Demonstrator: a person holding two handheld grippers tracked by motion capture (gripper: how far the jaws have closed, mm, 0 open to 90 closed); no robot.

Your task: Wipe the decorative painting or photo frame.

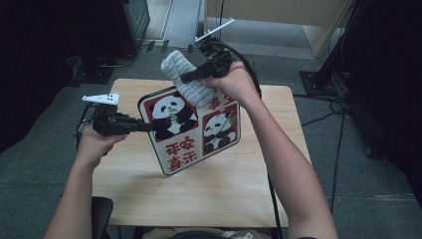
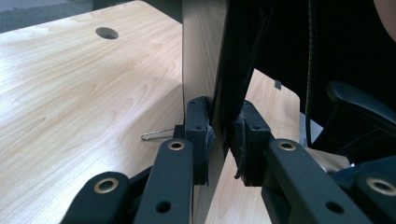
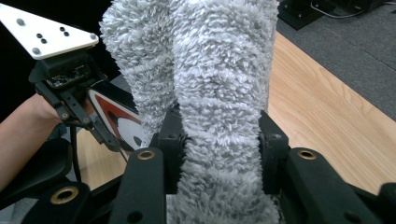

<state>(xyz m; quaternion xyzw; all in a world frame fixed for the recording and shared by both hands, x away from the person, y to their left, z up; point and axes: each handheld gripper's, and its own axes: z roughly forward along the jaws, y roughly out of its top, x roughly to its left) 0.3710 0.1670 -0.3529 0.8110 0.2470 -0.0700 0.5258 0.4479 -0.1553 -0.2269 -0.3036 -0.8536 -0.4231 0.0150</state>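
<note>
A square board (image 1: 191,149) printed with pandas and red characters is held tilted above the wooden table (image 1: 199,194). My left gripper (image 1: 152,127) is shut on its left edge; in the left gripper view the pads (image 2: 198,135) of that gripper (image 2: 224,135) pinch the thin board (image 2: 198,51) edge-on. My right gripper (image 1: 185,78) is shut on a grey fluffy cloth (image 1: 178,65), which lies against the board's upper edge. In the right gripper view the cloth (image 3: 219,70) bulges between the jaws of the right gripper (image 3: 219,140), with the board (image 3: 116,119) behind it.
The table (image 2: 70,93) has a round cable hole (image 2: 107,32) and a small wire clip (image 2: 156,134) on it. Black stands and cables (image 1: 328,104) sit on the grey floor around the table. A dark chair (image 2: 359,107) is at the near side.
</note>
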